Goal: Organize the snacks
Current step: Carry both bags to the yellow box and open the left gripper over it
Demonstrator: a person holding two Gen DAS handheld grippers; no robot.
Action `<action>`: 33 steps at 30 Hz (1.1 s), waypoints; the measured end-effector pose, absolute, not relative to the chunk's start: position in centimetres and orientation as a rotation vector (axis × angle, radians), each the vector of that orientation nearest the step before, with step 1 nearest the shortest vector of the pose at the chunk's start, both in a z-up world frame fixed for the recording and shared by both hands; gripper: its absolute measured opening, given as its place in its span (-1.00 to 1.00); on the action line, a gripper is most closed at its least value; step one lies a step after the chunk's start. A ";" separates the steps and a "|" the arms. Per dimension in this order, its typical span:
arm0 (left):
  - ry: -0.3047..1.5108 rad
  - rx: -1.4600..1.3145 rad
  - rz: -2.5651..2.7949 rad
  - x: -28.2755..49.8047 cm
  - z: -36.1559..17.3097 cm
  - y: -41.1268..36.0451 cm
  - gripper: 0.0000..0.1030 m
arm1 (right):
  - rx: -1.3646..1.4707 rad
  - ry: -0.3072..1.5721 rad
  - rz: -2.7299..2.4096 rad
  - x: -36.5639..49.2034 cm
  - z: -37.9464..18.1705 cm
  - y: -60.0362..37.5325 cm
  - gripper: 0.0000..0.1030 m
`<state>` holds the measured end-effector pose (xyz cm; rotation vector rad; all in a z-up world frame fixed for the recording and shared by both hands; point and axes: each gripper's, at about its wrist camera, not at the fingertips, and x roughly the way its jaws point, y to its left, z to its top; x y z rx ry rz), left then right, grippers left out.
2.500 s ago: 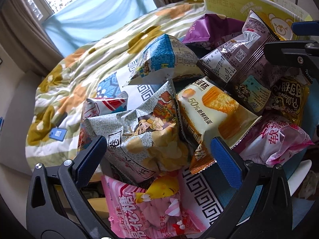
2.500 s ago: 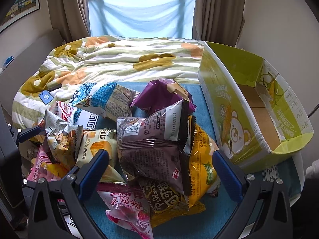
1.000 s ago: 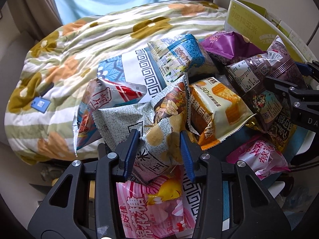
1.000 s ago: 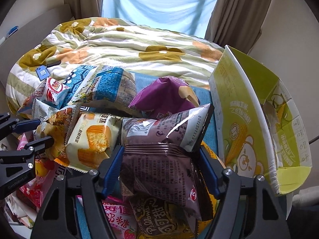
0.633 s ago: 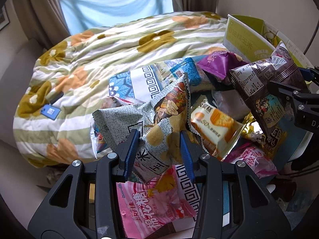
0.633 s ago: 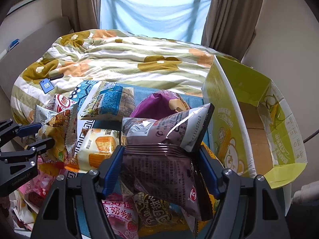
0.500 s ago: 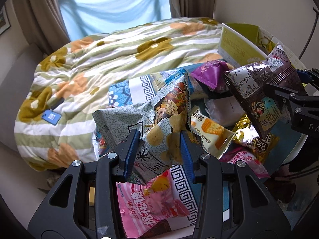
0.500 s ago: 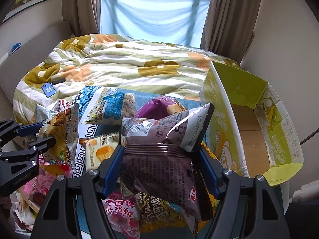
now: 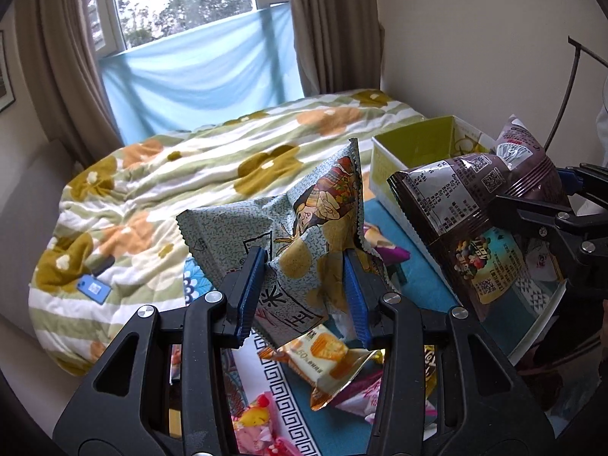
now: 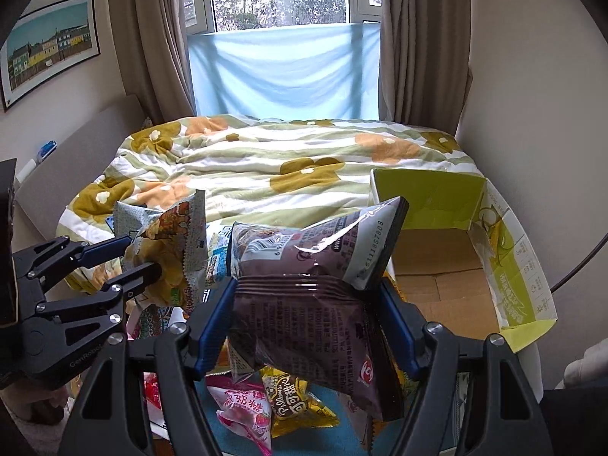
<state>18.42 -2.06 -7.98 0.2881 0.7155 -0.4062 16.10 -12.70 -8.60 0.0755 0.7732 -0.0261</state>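
1. The left hand-held gripper (image 9: 304, 288) is closed on a grey-green patterned chip bag (image 9: 304, 235), pinching it across its middle and holding it in the air above the counter's (image 9: 418, 281) left side.
2. Below, loose snacks lie on the counter: an orange-and-white cake packet (image 9: 323, 353) and a pink candy bag (image 10: 247, 406).
3. The right hand-held gripper (image 10: 307, 323) is clamped on a dark brown snack bag (image 10: 311, 304), raised just left of the open yellow-green cardboard box (image 10: 437, 266) at the counter's right edge.
4. Risk, as I judge it: both puffy, slick bags could slip or burst if squeezed; the brown bag's corner might catch the box wall.
5. Only the right wrist view shows the box's empty floor; only the left shows the brown bag's printed label side.
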 end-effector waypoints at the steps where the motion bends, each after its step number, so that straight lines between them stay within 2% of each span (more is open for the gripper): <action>1: 0.708 0.287 -0.396 18.5 -7.6 -3.0 -0.27 | 0.095 0.769 -0.006 16.0 -8.2 -13.6 0.32; 6: 0.686 0.253 -0.351 19.0 -6.2 -8.1 -0.27 | 0.172 0.755 0.073 16.7 -6.9 -18.9 0.32; 16: 0.687 0.209 -0.323 21.9 -6.0 -19.6 -0.27 | 0.103 0.722 0.151 19.0 -4.8 -29.5 0.32; 24: 0.779 0.229 -0.337 24.4 -8.0 -25.8 -0.27 | 0.120 0.761 0.106 21.3 -6.5 -36.9 0.32; 33: 0.856 0.262 -0.382 28.6 -11.0 -30.1 -0.26 | 0.158 0.808 0.034 22.1 -8.8 -40.7 0.32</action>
